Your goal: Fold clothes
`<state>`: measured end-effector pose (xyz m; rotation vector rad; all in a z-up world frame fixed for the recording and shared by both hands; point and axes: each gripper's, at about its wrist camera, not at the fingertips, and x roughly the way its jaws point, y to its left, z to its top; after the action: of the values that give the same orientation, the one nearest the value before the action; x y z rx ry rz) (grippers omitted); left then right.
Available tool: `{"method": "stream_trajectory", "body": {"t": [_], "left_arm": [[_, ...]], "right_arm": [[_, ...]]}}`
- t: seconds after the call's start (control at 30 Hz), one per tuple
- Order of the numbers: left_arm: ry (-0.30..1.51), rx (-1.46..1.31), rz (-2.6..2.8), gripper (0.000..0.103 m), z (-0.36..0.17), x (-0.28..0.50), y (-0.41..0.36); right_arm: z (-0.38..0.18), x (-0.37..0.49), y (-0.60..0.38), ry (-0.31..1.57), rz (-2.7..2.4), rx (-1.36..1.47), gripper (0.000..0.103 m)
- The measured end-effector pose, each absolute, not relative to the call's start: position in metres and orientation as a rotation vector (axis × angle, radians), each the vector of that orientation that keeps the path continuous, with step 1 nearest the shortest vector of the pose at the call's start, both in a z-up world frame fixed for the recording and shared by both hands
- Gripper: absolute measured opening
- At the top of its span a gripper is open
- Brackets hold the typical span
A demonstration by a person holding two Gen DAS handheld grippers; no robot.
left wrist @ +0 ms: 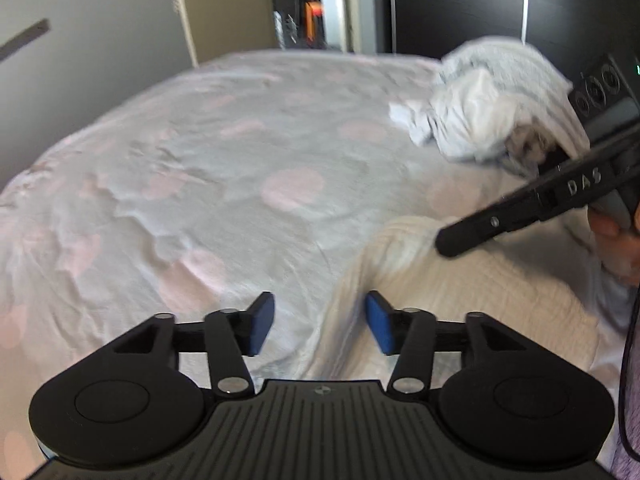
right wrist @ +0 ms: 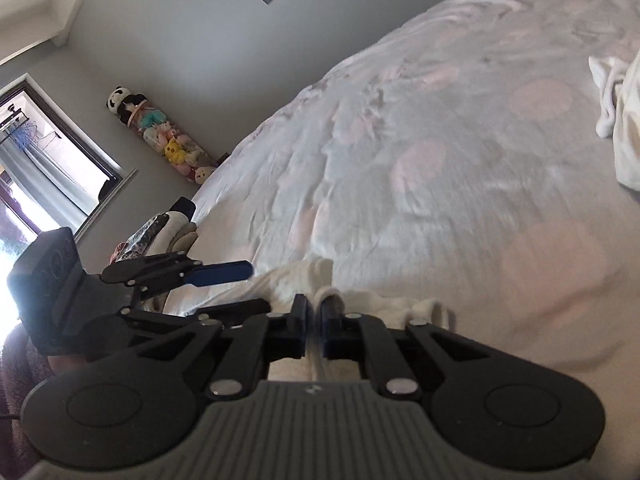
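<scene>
Blue-padded fingers of the left gripper [left wrist: 320, 322] are seen spread apart in the left wrist view, nothing between the pads; bedding and the edge of a cream garment [left wrist: 460, 292] lie beyond the gap. That garment, ribbed in texture, is spread on the near right part of the bed [left wrist: 224, 152], which is covered by a pale sheet printed with large pink dots. Over the garment the right gripper [left wrist: 448, 246] is noted entering from the right, a hand [left wrist: 618, 244] visible at its handle.

From the right wrist view, the right gripper [right wrist: 316, 320] is found with jaws pressed together on a fold of the cream garment [right wrist: 300, 276]; a thin band of fabric is pinched between the pads. Left gripper [right wrist: 240, 272] is recorded just to the left, one blue pad seen edge-on above the cloth edge.

Farther back on the bed, well apart from the cream garment, a heap of light clothes [left wrist: 492, 100] is noted. A tube of soft toys [right wrist: 160, 136] stands against the wall beside a window [right wrist: 44, 160]. Motion blur is present in both views.
</scene>
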<state>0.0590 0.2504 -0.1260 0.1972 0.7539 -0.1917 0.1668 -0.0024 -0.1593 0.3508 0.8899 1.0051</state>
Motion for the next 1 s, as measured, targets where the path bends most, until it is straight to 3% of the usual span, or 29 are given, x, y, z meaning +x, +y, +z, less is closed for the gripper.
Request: {"method": "stream_trajectory", "body": {"t": [0.17, 0.37, 0.47, 0.67, 0.93, 0.97, 1.0], "left_arm": [[0.754, 0.164, -0.005, 0.055, -0.109, 0.008, 0.275], [0.812, 0.039, 0.203, 0.046, -0.106, -0.069, 0.312], [0.803, -0.019, 0.288, 0.046, -0.104, -0.103, 0.321], [0.806, -0.044, 0.408, 0.046, -0.106, -0.148, 0.328], [0.779, -0.073, 0.484, 0.046, -0.103, -0.174, 0.338], [0.77, -0.083, 0.485, 0.046, -0.102, -0.176, 0.338], [0.763, -0.091, 0.484, 0.046, -0.102, -0.178, 0.338]], "right_arm": [[-0.171, 0.166, 0.017, 0.94, 0.935, 0.185, 0.008], [-0.18, 0.162, 0.025, 0.954, 0.915, 0.097, 0.009], [-0.173, 0.157, 0.017, 0.921, 0.898, 0.126, 0.022], [-0.142, 0.13, 0.007, 0.749, 0.808, 0.04, 0.038], [-0.1, 0.082, 0.041, 0.674, 0.82, -0.089, 0.039], [-0.099, 0.077, 0.051, 0.682, 0.821, -0.105, 0.042], [-0.098, 0.071, 0.06, 0.689, 0.821, -0.121, 0.057]]}}
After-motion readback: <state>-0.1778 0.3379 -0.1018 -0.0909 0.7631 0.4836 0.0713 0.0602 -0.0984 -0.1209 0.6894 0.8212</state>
